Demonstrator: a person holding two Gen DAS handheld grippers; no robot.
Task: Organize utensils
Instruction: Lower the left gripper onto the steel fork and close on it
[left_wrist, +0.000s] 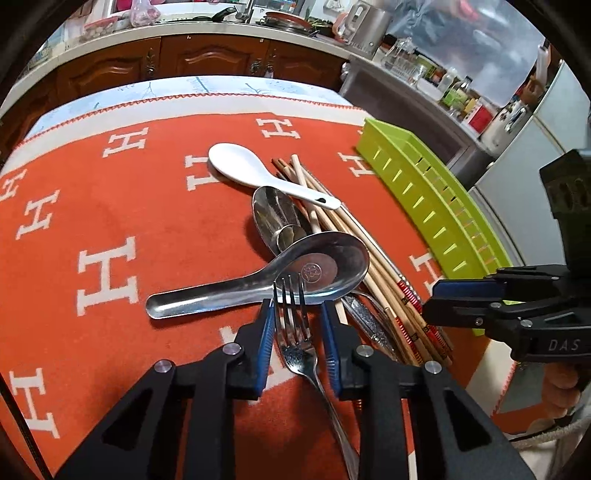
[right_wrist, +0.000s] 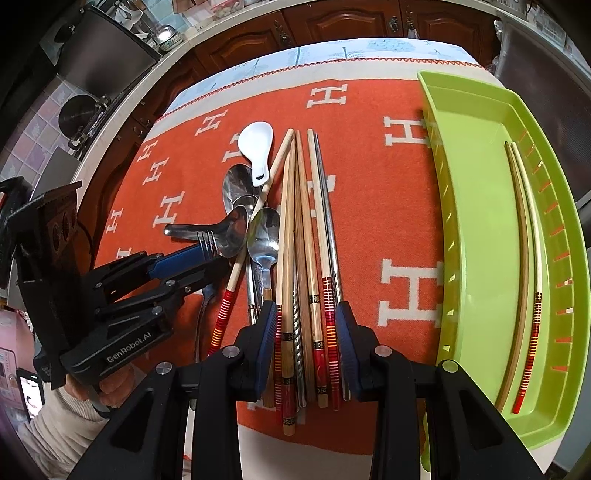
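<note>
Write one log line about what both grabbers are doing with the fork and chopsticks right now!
left gripper: around fork, grip unclear | right gripper: open over chopsticks | green tray: two chopsticks inside

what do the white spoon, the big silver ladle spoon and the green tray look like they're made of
White soup spoon: likely glazed ceramic, possibly melamine; smooth, opaque, soft sheen.
Large silver ladle-shaped spoon: polished metal, probably stainless steel; mirror reflections, stamped mark.
Lime-green slotted tray: moulded plastic, slightly glossy.
</note>
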